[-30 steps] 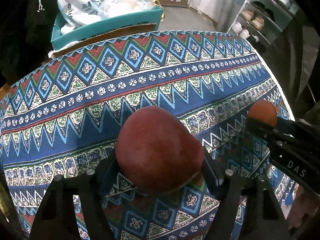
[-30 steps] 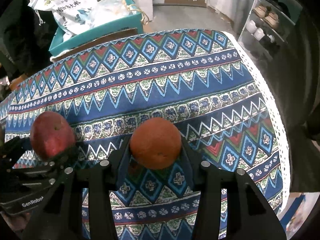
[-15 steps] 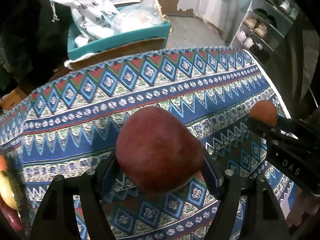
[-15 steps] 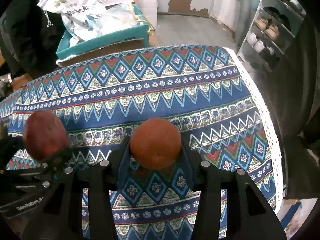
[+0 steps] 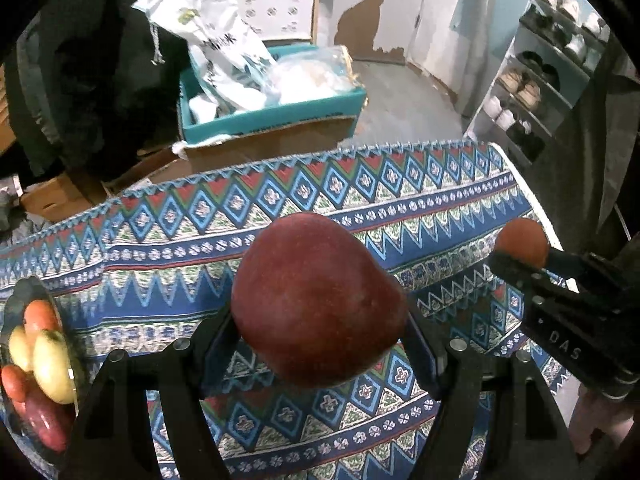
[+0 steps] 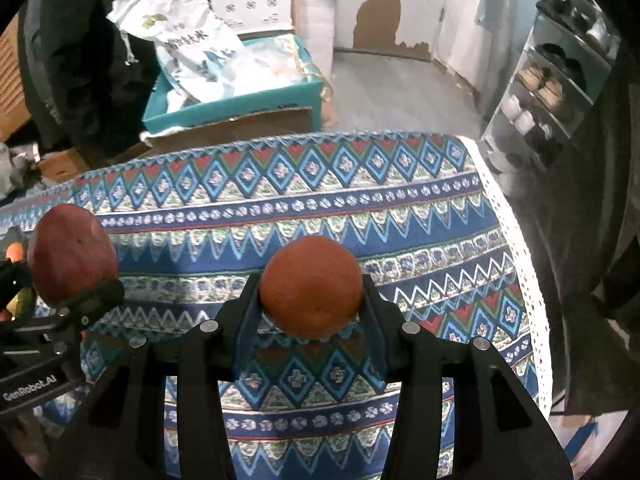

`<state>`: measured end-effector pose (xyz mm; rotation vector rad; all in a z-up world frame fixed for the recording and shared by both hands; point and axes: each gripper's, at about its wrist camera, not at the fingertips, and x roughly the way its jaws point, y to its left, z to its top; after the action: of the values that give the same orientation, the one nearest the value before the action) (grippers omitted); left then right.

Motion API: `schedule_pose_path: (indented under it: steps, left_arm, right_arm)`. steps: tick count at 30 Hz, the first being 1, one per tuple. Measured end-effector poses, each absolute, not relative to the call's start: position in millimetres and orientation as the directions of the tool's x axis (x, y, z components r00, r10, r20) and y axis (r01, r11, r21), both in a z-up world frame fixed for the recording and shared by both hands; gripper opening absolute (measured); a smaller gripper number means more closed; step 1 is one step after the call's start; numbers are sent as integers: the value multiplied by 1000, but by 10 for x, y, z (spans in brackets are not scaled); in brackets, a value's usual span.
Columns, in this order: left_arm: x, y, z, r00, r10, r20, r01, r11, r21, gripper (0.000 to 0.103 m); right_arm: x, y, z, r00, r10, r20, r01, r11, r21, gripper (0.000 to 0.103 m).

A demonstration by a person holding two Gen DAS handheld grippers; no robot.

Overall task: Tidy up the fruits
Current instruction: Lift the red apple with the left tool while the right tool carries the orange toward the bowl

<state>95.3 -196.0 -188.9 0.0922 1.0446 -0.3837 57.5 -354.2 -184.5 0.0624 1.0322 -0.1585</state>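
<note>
A: What sits around the two grippers?

B: A table under a blue, red and green zigzag-patterned tablecloth (image 5: 360, 200). Past its far edge stands a teal cardboard box (image 5: 272, 116) stuffed with a white printed sack (image 5: 216, 40) and clear plastic bags. On the right, a grey shoe rack (image 5: 532, 92) holds pairs of shoes.

A: And the fruit?

B: The left gripper (image 5: 316, 344) has its jaws clamped on a large dark-red apple (image 5: 316, 304), held above the cloth. The right gripper (image 6: 312, 308) is closed tight on a round orange fruit (image 6: 310, 286), also clear of the table. Each view shows the other gripper beside it, apart, not touching.

A: Anything in the way?

B: The apple fills the middle of the left view and hides the cloth beneath it. A dark-rimmed dish of fruit (image 5: 24, 292) sits at the table's left edge, with yellow, orange and reddish pieces in it.

A: Can you make them out?

B: Hardly; the dish is cut off by the frame and the pieces blur together. In the right view it is almost wholly hidden behind the left gripper. Dark shapes at the far left are too dim to tell.
</note>
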Motion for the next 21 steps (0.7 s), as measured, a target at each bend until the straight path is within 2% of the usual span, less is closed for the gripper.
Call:
schedule_pose_path:
  steps: [21]
  left_arm:
    - [684, -1138, -1270, 552, -245, -797, 255, 960, -119, 76]
  right_arm:
    - [558, -2755, -1310, 598, 3, -802, -4, 1000, 1, 46]
